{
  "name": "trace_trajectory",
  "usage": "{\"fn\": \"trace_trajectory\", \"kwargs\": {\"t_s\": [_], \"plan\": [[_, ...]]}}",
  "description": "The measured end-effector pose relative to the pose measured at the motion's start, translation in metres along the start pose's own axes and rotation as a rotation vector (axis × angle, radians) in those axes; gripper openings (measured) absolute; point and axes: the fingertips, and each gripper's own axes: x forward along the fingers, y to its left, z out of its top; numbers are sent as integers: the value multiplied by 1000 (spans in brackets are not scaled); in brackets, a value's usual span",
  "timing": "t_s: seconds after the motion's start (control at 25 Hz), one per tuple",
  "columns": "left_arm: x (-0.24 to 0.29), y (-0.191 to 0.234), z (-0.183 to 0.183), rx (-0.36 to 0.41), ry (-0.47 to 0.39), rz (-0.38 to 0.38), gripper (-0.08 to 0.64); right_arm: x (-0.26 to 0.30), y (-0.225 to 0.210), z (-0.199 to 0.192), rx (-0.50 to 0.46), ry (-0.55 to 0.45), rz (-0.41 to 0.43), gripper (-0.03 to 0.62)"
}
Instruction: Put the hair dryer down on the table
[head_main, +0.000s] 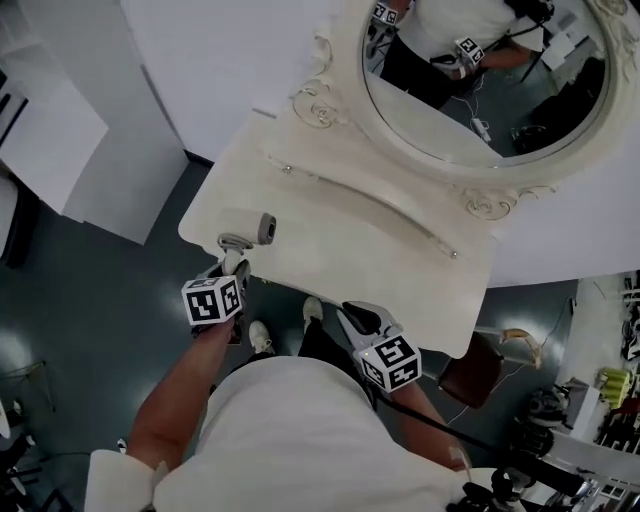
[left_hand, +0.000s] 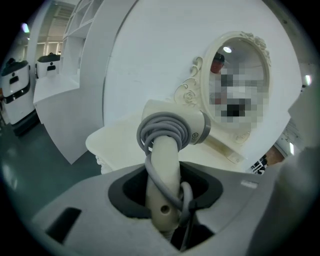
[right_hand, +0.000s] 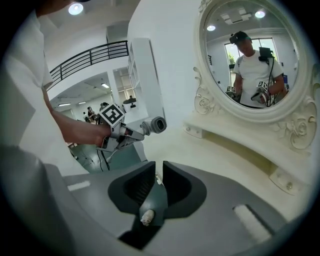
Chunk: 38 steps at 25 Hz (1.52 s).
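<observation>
A cream hair dryer with a grey cord wound round its neck is held over the front left corner of the cream dressing table. My left gripper is shut on its handle, just off the table's edge. In the right gripper view the hair dryer hangs a little above the tabletop, nozzle pointing right. My right gripper hangs in front of the table's front edge. Its jaws stand together with nothing held.
An oval mirror in an ornate frame stands at the back of the table, with a low ledge before it. A brown stool sits at the right front. White partitions stand to the left over dark floor.
</observation>
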Motion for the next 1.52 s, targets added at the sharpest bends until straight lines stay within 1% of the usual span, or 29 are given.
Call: {"fn": "trace_trajectory", "kwargs": {"t_s": [0.12,0.28,0.4,0.52,0.68,0.88,1.0,1.16,1.32,1.52], "plan": [[24,0,17,-42,-17,54,162,-2,-31,13,-22,5,20,49],[62,-6,36,-91,-24,110,163,-6,-83,25,-41,15,21,49],[85,-4,45,-103,-21,146,161,-3,-112,26,-48,31,27,49],[100,-2,47,-116,-10,180,161,-4,-130,27,-48,49,41,49],[117,1,46,-125,5,227,161,-6,-148,21,-52,76,73,49],[140,10,50,-140,19,289,161,-7,-170,14,-45,99,91,49],[151,19,53,-153,16,331,162,-8,-180,9,-33,106,95,49],[159,27,55,-161,18,361,163,-9,-186,-1,-7,120,102,49],[167,32,57,-150,16,381,163,-7,-191,-8,9,129,108,49],[169,34,56,-117,30,403,163,-5,-192,-10,21,136,106,49]]}}
